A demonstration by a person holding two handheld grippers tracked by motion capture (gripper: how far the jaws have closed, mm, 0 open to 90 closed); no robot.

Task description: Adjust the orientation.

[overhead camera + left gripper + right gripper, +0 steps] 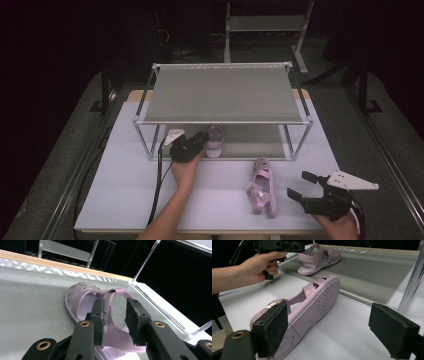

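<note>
Two pale pink plastic sandals, one pair, catalogued with a two-tier metal-framed shoe rack [222,95] with grey fabric shelves, standing at the far edge of the white tabletop [125,190].

Item 1: first pink sandal [214,141], upright on its sole on the rack's lower shelf [250,142], near that shelf's front left corner, toe pointing to the back. Judged as placed.

Item 2: second pink sandal [263,186], lying tipped on its side on the tabletop, toward the near right edge, ribbed sole showing in the right gripper view. Judged as still to be shelved.

Left gripper [202,139]: at the heel of the shelved sandal; fingers [98,315] narrowly parted on either side of the heel strap [117,291], pads not pressing on it, so the sandal reads as released.

Right gripper [300,186]: just right of the tipped sandal, fingers [270,327] spread wide, nothing held; the sandal lies close by its left finger.

Progress: roughly half done; one sandal remains to be gripped, righted and set beside its mate.
</note>
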